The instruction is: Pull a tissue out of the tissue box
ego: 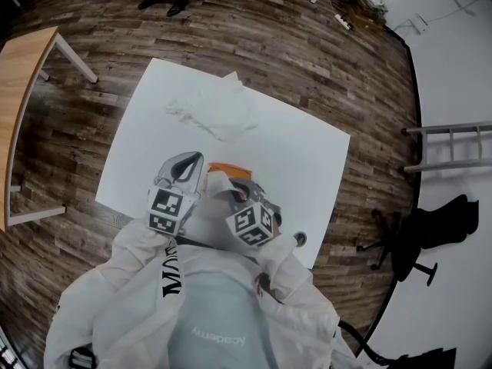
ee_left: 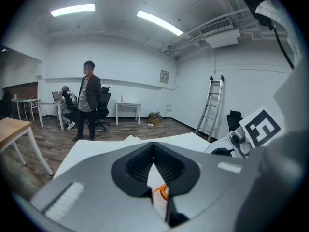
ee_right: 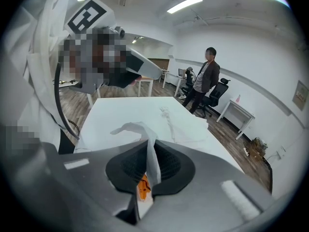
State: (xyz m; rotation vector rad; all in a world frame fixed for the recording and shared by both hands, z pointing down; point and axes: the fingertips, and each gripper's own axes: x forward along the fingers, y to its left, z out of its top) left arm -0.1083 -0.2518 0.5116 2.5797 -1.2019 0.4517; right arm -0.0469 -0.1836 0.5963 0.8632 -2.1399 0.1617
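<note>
The orange tissue box [ego: 227, 167] sits on the white table [ego: 307, 152], mostly hidden by both grippers. A white tissue [ego: 217, 181] stands up from it. My right gripper [ego: 231, 194] is shut on that tissue [ee_right: 150, 151], which rises between the jaws and folds over to the left; orange from the box [ee_right: 142, 187] shows in the gap below my right gripper [ee_right: 148, 164]. My left gripper [ego: 194, 161] is beside it on the left. In its own view my left gripper [ee_left: 154, 151] has its jaws meeting at the tips, with nothing gripped and a bit of the orange box [ee_left: 164, 192] beneath.
A heap of loose tissues [ego: 209, 110] lies at the table's far side. A person [ee_left: 88, 100] stands beyond the table near desks and chairs. A wooden table [ego: 23, 83] is at the left, a ladder [ego: 450, 144] and a black office chair [ego: 423, 233] at the right.
</note>
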